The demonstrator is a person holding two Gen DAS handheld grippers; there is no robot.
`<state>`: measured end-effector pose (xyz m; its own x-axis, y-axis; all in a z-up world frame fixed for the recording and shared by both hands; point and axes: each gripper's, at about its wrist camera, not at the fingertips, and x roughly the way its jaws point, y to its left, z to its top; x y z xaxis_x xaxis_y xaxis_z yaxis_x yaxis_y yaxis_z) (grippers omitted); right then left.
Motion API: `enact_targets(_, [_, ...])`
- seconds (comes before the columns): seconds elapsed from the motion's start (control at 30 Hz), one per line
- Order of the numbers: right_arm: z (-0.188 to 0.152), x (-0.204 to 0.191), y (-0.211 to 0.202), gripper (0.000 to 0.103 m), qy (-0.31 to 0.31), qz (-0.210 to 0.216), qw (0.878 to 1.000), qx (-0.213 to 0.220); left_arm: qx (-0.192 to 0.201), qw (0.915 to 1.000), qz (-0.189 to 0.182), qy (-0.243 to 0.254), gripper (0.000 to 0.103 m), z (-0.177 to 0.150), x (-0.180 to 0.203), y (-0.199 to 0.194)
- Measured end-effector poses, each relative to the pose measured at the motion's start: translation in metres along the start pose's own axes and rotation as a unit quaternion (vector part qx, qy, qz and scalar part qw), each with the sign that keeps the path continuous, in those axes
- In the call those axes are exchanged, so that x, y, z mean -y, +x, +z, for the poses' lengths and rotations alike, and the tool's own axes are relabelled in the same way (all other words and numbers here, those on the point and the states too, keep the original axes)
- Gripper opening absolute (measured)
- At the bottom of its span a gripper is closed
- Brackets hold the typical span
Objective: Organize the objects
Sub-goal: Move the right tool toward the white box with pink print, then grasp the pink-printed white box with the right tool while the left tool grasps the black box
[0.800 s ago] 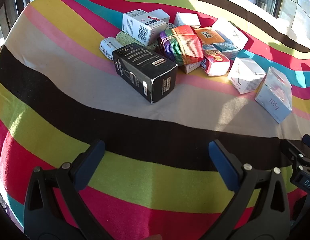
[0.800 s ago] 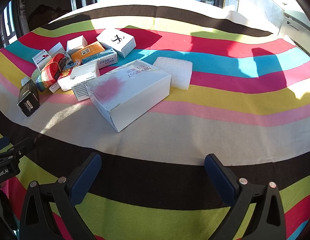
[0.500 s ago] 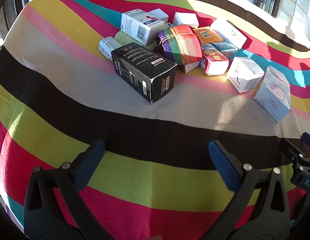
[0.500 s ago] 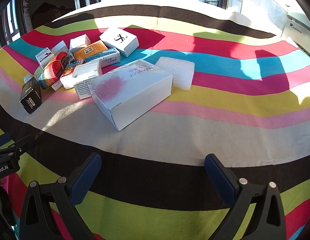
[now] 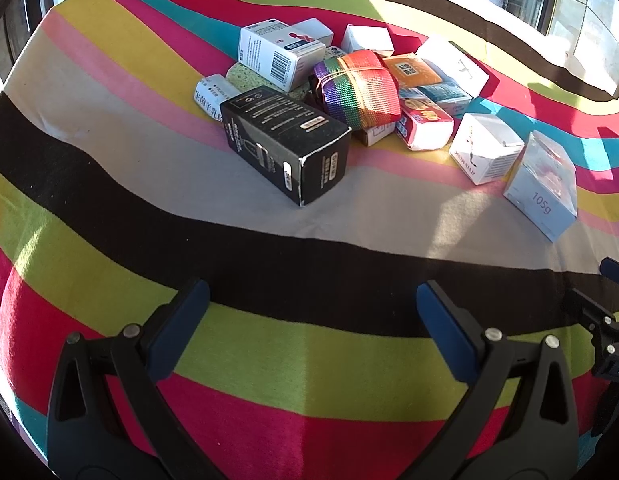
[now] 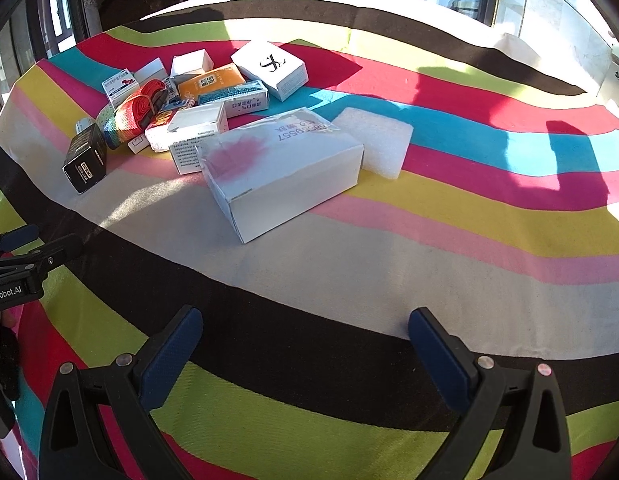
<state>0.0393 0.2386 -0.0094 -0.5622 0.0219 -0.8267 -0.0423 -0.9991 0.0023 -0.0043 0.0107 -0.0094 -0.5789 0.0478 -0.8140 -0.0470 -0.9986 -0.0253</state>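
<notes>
A heap of small boxes lies on a striped tablecloth [image 5: 109, 152]. In the left wrist view a black box [image 5: 285, 142] lies nearest, with a rainbow strap roll [image 5: 359, 88] and a white barcode box [image 5: 279, 54] behind it. My left gripper [image 5: 311, 300] stands open over the black stripe, well short of the heap, nothing between its fingers. In the right wrist view a large white box [image 6: 281, 172] lies ahead, a white foam pad [image 6: 375, 146] beside it. My right gripper [image 6: 305, 324] is open and holds nothing.
Several more small boxes crowd the heap, among them an orange one [image 6: 211, 82] and a white one with a black mark [image 6: 271, 68]. The cloth [image 6: 469, 208] right of the foam pad is bare. Windows ring the far side. The other gripper [image 6: 21, 264] shows at the left edge.
Both views have shifted slightly: the heap sits a little lower and nearer in the frames. Both grippers stay open and nothing on the table has moved.
</notes>
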Motion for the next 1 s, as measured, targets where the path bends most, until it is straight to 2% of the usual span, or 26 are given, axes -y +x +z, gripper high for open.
enact_targets(0.13, [0.005, 0.001, 0.002, 0.103, 0.012, -0.005, 1.000, -0.021, 0.000, 1.0000, 0.000, 0.000, 0.103, 0.000, -0.001, -0.001])
enact_targets(0.27, [0.020, 0.000, 0.008, 0.103, 0.081, -0.026, 0.995, -0.055, 0.000, 1.0000, -0.001, 0.000, 0.103, 0.000, -0.002, -0.001])
enact_targets(0.5, [0.052, -0.040, 0.027, 0.103, 0.119, -0.031, 0.992, -0.034, 0.001, 1.0000, -0.002, 0.001, 0.103, 0.000, -0.002, -0.001])
enact_targets(0.53, [0.057, -0.043, 0.030, 0.103, 0.130, -0.037, 0.990, -0.033, 0.001, 1.0000, -0.002, 0.001, 0.103, 0.000, -0.002, -0.001])
enact_targets(0.6, [0.067, -0.048, 0.036, 0.103, 0.144, -0.074, 0.986, -0.034, 0.001, 1.0000, -0.003, 0.002, 0.103, 0.000, -0.002, -0.001])
enact_targets(0.7, [0.078, -0.041, 0.047, 0.103, 0.168, -0.109, 0.979, -0.031, 0.001, 1.0000, -0.002, 0.001, 0.103, 0.000, -0.002, -0.001])
enact_targets(0.77, [0.084, -0.030, 0.052, 0.103, 0.180, -0.111, 0.977, -0.037, 0.001, 1.0000, -0.002, 0.001, 0.103, -0.001, -0.002, -0.001])
enact_targets(0.87, [0.088, -0.020, 0.055, 0.103, 0.160, -0.098, 0.981, -0.040, 0.001, 1.0000, -0.002, 0.001, 0.103, 0.000, -0.003, -0.001])
enact_targets(0.93, [0.082, -0.010, 0.049, 0.098, 0.149, -0.083, 0.985, -0.020, 0.001, 1.0000, -0.003, 0.002, 0.103, 0.000, -0.003, -0.001])
enact_targets(1.0, [0.074, -0.002, 0.040, 0.083, 0.128, -0.076, 0.989, -0.008, 0.001, 1.0000, -0.003, 0.002, 0.103, 0.000, -0.003, -0.001])
